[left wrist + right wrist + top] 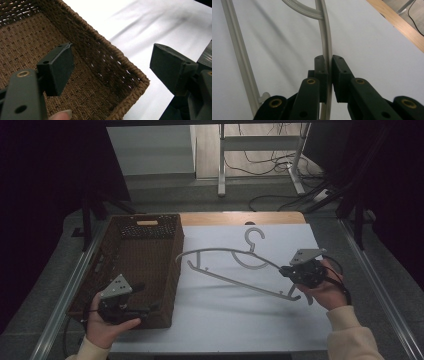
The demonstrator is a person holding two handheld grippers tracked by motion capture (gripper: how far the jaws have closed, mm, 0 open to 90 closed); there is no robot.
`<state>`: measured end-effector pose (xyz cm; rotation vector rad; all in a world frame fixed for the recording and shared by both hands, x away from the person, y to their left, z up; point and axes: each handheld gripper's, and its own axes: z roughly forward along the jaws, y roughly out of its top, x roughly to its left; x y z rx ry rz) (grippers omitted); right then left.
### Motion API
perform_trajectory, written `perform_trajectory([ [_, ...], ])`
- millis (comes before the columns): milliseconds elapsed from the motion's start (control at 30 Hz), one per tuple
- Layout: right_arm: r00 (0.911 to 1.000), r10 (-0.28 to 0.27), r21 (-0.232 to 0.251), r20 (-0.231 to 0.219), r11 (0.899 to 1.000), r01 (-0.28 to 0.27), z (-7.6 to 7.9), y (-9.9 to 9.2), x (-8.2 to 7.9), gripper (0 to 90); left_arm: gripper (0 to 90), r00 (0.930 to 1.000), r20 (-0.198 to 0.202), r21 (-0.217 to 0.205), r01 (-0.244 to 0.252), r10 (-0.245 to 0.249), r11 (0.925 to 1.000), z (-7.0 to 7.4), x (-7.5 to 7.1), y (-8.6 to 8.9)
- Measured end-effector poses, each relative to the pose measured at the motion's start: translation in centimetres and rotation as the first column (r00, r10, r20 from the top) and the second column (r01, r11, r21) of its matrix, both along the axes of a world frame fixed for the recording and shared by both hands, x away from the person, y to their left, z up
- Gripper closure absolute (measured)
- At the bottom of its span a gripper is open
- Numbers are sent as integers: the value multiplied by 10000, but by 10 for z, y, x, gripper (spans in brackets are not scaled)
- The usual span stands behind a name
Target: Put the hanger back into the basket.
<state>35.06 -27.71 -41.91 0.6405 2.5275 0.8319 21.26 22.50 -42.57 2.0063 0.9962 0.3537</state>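
**Right gripper clamped on the hanger, left gripper wide over the basket**

Your right gripper [286,270], right of centre in the high view, has its two black jaws pressed together on the upper arm of the pale grey plastic clothes hanger [235,270]. In the right gripper view the jaws [329,75] pinch that thin curved arm, which runs up the middle of the frame to the hanger's inner arch, while the straight bottom bar runs along the left edge. The hanger sits mid-frame in the high view over the white table sheet [240,315], hook toward the top; it seems tilted and partly lifted, though the shadow makes that hard to judge.

Your left gripper [142,307], at lower left, has its jaws spread wide with nothing between them. In the left gripper view they straddle the near corner of the dark brown woven wicker basket [120,65], one jaw over the basket's inside, the other over the white sheet.
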Motion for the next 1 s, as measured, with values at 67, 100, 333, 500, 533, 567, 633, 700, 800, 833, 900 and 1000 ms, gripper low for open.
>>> perform_trajectory([
  [67,10000,68,18,23,10000,-68,1,1,-2,828,193,10000,2,1,-8,8,10000,0,0,0],
  [100,10000,94,69,-6,9999,-94,2,1,-3,828,193,10000,5,-6,-19,19,10000,0,0,1],
  [333,9989,460,278,-61,9986,-458,1,0,-12,828,193,10000,61,14,-6,6,10000,2,-2,-1],
  [500,9982,600,245,-67,9979,-598,1,3,-16,828,194,9999,102,30,20,-21,10000,4,-2,-2],
  [533,9976,690,226,-89,9974,-688,0,4,-17,828,194,9999,106,40,26,-26,10000,5,-2,-3],
  [567,9973,725,229,-100,9971,-722,-1,5,-18,828,194,9999,125,23,31,-31,10000,5,-3,-3],
  [633,9962,872,169,-71,9961,-870,-2,6,-19,828,195,9999,154,34,41,-41,10000,6,-3,-3],
  [700,9960,893,160,-95,9959,-891,-2,7,-20,828,195,9999,163,21,36,-36,10000,6,-4,-3],
  [800,9948,1014,120,-105,9948,-1013,-2,8,-23,828,195,9998,202,22,28,-28,10000,8,-5,-2],
  [833,9940,1088,96,-91,9940,-1087,-2,9,-24,828,195,9998,204,36,14,-15,10000,9,-5,-2],
  [900,9933,1156,63,-52,9933,-1155,-2,9,-25,828,195,9998,199,5,-7,7,10000,10,-5,-2],
  [1000,9930,1180,52,-67,9930,-1180,-2,8,-26,828,194,9999,165,-91,41,-40,10000,12,-5,-3],
])
